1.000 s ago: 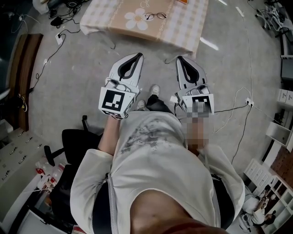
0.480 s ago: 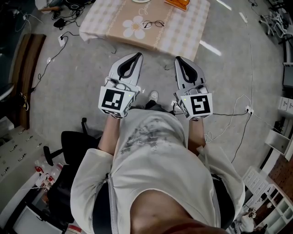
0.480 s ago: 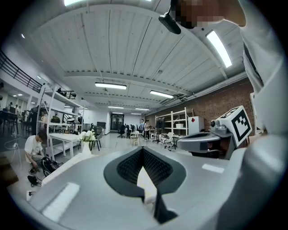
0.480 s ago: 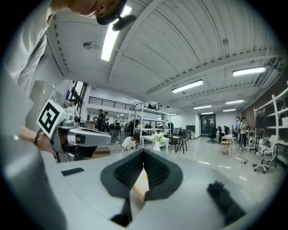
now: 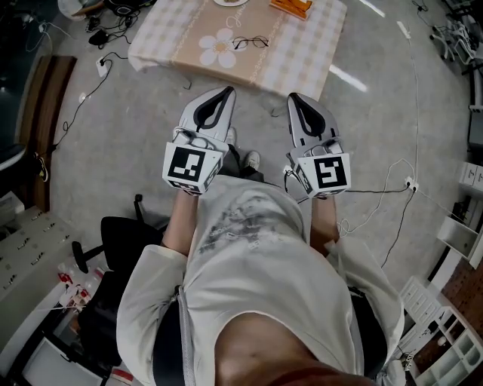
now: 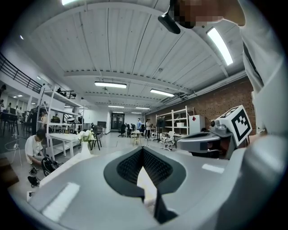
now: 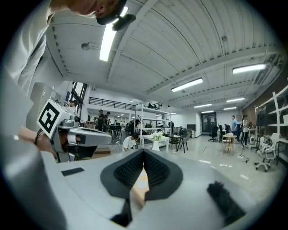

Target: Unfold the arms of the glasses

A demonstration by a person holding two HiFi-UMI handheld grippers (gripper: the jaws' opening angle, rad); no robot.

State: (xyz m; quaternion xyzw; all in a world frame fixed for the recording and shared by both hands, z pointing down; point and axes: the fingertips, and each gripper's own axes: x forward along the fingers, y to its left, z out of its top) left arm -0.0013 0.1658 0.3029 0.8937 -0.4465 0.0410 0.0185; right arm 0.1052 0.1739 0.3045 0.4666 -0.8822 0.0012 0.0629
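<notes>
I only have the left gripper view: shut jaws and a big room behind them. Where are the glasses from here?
Observer: The glasses lie on the table straight ahead, just right of a flower print on its cloth, with a stretch of floor between you and the table.
Operator: Is the right gripper carrying anything?
Observer: No. The right gripper is shut with nothing between its jaws.
Operator: Anything close to the glasses that I should avoid?
Observer: An orange thing sits farther back on the table and to the right, apart from the glasses.
</notes>
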